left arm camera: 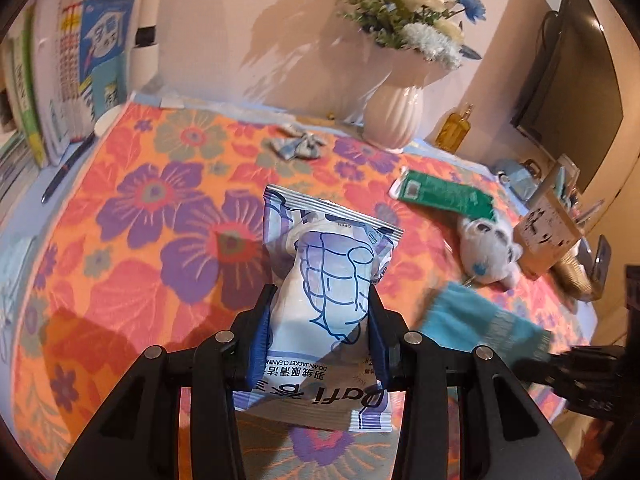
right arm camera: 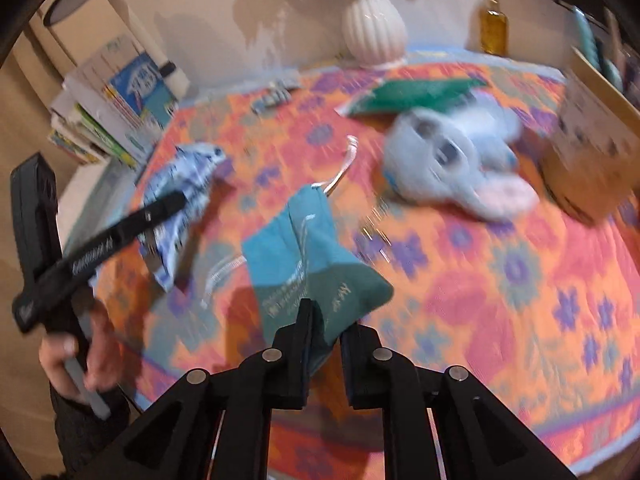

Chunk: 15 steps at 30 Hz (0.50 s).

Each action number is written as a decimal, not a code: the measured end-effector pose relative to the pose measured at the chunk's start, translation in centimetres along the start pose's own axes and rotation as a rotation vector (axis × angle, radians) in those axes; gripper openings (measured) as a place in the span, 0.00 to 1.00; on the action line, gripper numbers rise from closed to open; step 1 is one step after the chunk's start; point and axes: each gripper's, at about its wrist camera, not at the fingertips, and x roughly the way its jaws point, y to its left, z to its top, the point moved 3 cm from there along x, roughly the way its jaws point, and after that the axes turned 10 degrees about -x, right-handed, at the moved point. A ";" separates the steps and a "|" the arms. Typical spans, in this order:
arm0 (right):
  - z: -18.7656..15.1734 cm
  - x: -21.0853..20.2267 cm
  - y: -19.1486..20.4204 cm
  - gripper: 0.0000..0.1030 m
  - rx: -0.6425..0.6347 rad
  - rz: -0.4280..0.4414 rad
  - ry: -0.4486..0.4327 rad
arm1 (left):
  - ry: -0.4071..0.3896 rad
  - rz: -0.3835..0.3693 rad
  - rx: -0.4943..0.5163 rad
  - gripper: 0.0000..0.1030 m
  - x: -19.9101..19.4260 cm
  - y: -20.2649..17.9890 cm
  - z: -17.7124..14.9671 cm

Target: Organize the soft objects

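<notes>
My left gripper (left arm camera: 322,312) is shut on a blue-and-white wipes packet (left arm camera: 328,264) and holds it above the flowered cloth (left arm camera: 152,208). The packet also shows in the right wrist view (right arm camera: 180,196), with the left gripper (right arm camera: 160,208) on it. My right gripper (right arm camera: 330,320) is shut on a teal face mask (right arm camera: 308,252) with white ear loops; the mask appears blurred in the left wrist view (left arm camera: 480,324). A white plush toy (left arm camera: 490,248) lies at right on the cloth, also in the right wrist view (right arm camera: 452,160). A green packet (left arm camera: 444,194) lies behind it.
A white vase (left arm camera: 394,114) with flowers and an amber bottle (left arm camera: 454,128) stand at the back. A cardboard box (left arm camera: 550,232) sits at the right edge. A small folded cloth (left arm camera: 298,144) lies near the back. Books (right arm camera: 116,112) stack at left. A pen (left arm camera: 66,168) lies left.
</notes>
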 end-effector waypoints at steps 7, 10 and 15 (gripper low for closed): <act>-0.6 -3.0 -1.0 0.83 -0.094 -0.079 -0.084 | -0.070 -0.014 -0.028 0.38 -0.2 1.0 -0.9; 1.1 -2.4 0.3 0.99 -0.200 -0.031 -0.110 | -0.088 0.014 0.018 0.38 -0.2 0.2 -1.3; 2.2 1.8 0.8 0.99 -0.234 -0.051 -0.074 | -0.085 0.019 0.060 0.38 -0.2 -0.2 -1.5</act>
